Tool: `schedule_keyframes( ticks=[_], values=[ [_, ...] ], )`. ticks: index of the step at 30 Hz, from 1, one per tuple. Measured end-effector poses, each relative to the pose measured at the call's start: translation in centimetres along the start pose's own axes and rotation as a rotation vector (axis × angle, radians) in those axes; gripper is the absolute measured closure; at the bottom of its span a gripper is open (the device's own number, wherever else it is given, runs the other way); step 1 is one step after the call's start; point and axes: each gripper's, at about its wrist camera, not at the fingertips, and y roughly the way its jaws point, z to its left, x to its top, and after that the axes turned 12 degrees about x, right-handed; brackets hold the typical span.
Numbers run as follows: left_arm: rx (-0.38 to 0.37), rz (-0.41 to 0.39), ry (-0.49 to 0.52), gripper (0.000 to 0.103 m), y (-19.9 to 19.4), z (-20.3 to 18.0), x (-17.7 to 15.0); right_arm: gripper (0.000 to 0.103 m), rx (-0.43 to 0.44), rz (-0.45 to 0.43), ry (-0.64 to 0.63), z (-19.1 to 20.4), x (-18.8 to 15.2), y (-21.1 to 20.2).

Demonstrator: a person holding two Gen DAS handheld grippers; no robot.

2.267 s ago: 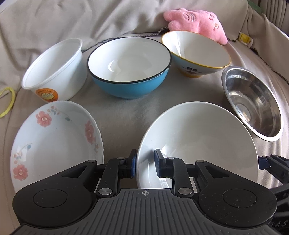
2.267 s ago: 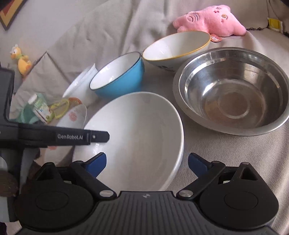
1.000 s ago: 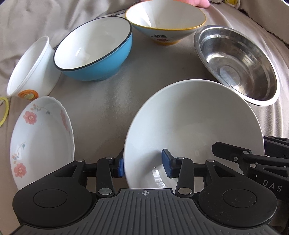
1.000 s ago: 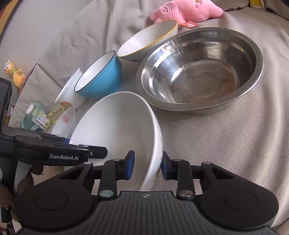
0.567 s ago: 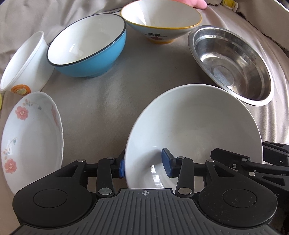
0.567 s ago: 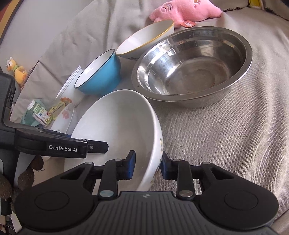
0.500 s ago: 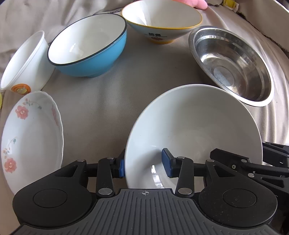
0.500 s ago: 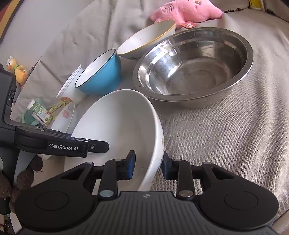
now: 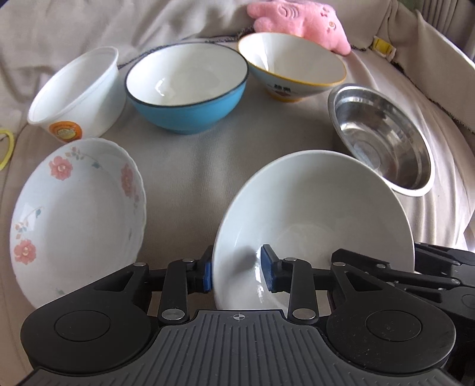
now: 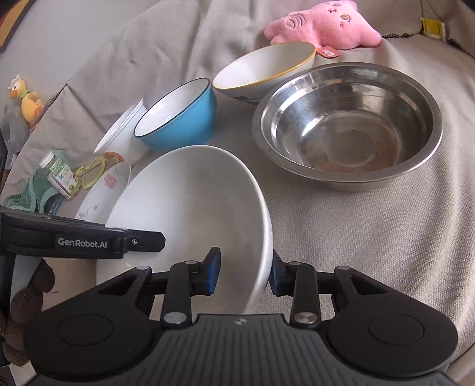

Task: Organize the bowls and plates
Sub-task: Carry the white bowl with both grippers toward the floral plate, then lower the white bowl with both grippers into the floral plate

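Observation:
Both grippers hold the same large white bowl [image 9: 314, 213], also in the right wrist view [image 10: 193, 207]. My left gripper [image 9: 237, 274] is shut on its near left rim. My right gripper [image 10: 245, 274] is shut on its right rim. A floral plate [image 9: 77, 213] lies to the left. A white plastic cup bowl [image 9: 77, 95], a blue bowl [image 9: 187, 86] and a yellow-rimmed bowl [image 9: 291, 65] stand in a row behind. A steel bowl [image 10: 347, 124] sits to the right, also in the left wrist view [image 9: 383, 136].
Everything rests on a beige cloth-covered sofa [image 10: 356, 237]. A pink plush toy [image 10: 323, 26] lies at the back. A vitamin bottle [image 10: 59, 175], yellow loops and a green cloth lie at the left edge. A bird toy [image 10: 23, 101] sits far left.
The white bowl and both grippers have tilted and pulled back, so the row of bowls and the pink plush show more fully. Both grips stay shut on the rim.

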Motion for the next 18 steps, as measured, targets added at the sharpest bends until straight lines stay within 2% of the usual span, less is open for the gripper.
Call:
schedule_keyframes(
  ticks=[5, 10, 13, 18],
  values=[
    [0.024, -0.070, -0.027, 0.068, -2.4, 2.6, 0.5, 0.069, 0.046, 0.003, -0.018, 2.6, 1.1, 0.3],
    [0.042, -0.109, -0.117, 0.068, -3.9, 7.8, -0.2, 0.069, 0.071, 0.012, -0.114, 7.3, 2.6, 1.8],
    [0.059, -0.121, -0.192, 0.068, -4.0, 11.2, -1.1, 0.069, 0.073, 0.040, -0.178, 10.6, 3.5, 4.0],
    [0.107, -0.117, -0.282, 0.069, -2.0, 15.7, -1.8, 0.069, 0.049, 0.115, -0.250, 15.0, 5.0, 8.9]
  ],
)
